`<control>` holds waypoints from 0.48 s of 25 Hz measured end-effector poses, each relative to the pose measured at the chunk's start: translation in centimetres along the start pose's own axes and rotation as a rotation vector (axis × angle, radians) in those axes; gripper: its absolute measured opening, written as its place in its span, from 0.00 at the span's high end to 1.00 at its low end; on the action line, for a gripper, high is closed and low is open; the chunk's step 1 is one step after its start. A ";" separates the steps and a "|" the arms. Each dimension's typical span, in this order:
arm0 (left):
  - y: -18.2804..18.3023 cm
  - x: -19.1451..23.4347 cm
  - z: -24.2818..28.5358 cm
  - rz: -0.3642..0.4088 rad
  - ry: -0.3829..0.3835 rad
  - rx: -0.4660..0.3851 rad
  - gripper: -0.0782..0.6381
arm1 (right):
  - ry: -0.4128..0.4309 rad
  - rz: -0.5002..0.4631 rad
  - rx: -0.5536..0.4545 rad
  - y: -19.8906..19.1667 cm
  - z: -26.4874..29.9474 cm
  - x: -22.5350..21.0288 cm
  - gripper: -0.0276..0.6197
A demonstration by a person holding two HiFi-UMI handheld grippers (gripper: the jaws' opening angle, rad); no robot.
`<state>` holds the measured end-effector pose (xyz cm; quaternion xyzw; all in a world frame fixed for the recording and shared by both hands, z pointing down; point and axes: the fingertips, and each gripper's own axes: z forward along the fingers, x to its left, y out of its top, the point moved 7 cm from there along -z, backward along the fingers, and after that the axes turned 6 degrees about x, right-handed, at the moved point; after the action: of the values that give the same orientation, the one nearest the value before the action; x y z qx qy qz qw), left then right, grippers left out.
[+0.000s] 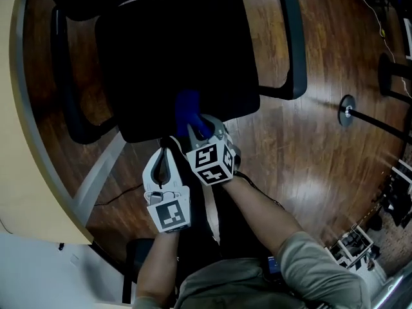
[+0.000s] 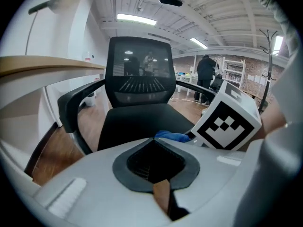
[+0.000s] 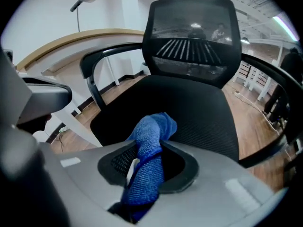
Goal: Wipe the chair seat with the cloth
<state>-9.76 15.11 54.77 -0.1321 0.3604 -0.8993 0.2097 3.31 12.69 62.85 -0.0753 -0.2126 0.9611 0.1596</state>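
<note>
A black office chair stands below me, its mesh seat [image 1: 174,63] dark in the head view. My right gripper [image 1: 198,124] is over the seat's front edge, shut on a blue cloth [image 1: 188,111] whose free end sticks out onto the seat. In the right gripper view the cloth [image 3: 149,150] runs up between the jaws, over the seat [image 3: 199,108]. My left gripper [image 1: 168,141] is just left of the right one, at the seat's front edge. Its tips meet with nothing between them. From the left gripper view, the seat [image 2: 142,119] and the cloth [image 2: 173,136] lie ahead.
A curved light wooden desk [image 1: 26,140] runs along the left, close to the chair's left armrest [image 1: 64,95]. The right armrest [image 1: 296,37] stands over a dark wooden floor. A stand's round base [image 1: 347,110] is at the right. A person [image 2: 207,74] stands far behind.
</note>
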 end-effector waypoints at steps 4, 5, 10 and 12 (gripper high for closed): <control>1.4 -4.0 1.4 0.035 -0.055 -0.002 0.88 | -0.071 0.094 0.002 -2.3 -2.1 -5.4 0.81; 1.7 -5.0 1.7 0.045 -0.069 -0.002 0.88 | -0.088 0.119 0.002 -2.9 -2.6 -6.7 0.81; 2.2 -9.2 3.3 0.080 -0.124 0.000 0.88 | -0.156 0.217 0.002 -6.2 -4.6 -11.8 0.81; 2.1 -10.4 3.8 0.094 -0.142 0.004 0.88 | -0.176 0.243 0.002 -7.3 -5.1 -13.2 0.81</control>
<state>1.42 16.41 55.08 -0.1781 0.3487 -0.8776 0.2768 18.77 16.45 62.42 -0.0156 -0.2142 0.9764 0.0226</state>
